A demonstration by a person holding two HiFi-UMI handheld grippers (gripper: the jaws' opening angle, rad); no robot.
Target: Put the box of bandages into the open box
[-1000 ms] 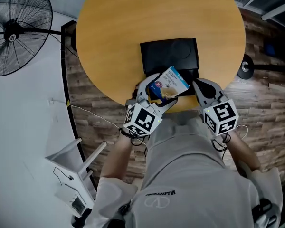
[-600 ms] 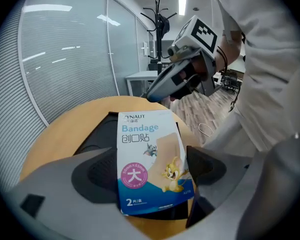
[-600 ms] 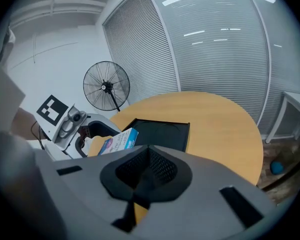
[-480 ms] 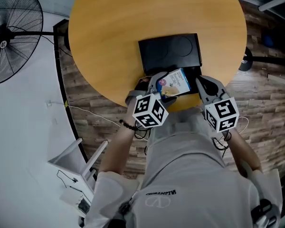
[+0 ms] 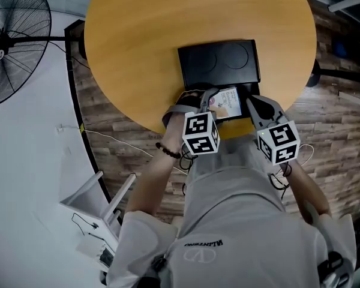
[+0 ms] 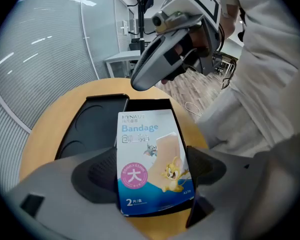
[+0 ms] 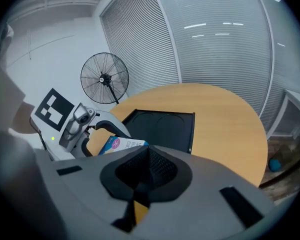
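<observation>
Left gripper [image 6: 151, 171] is clamped on the bandage box [image 5: 226, 103], one pad on each long side, printed face up, at lower centre of the left gripper view. Right gripper [image 7: 142, 171] has its pads pressed together with nothing between them. In the head view it sits just right of the bandage box, centre of frame, apart from it. Open box [image 6: 149, 105] is black and lies on the round table [image 5: 138, 47], near the table's lower edge in the head view. Its flat lid [image 5: 219, 62], with two round hollows, lies folded out toward the top of frame; the compartment is on the lower side. The bandage box hangs over that compartment and covers most of it in the left gripper view. Black floor shows past its far end. A black strip shows under its near edge, then bare table at bottom of frame. Cannot tell whether it touches floor or rim; it looks slightly tilted, far end lower. Judgement: pickup and carry are done, and placement is at its last step. Remaining: settle the bandage box inside the walls, part the jaws, draw the gripper clear. The compartment looks only a little wider than the bandage box, so the pads may foul the side walls on release. The right gripper has no evident part in this step.
</observation>
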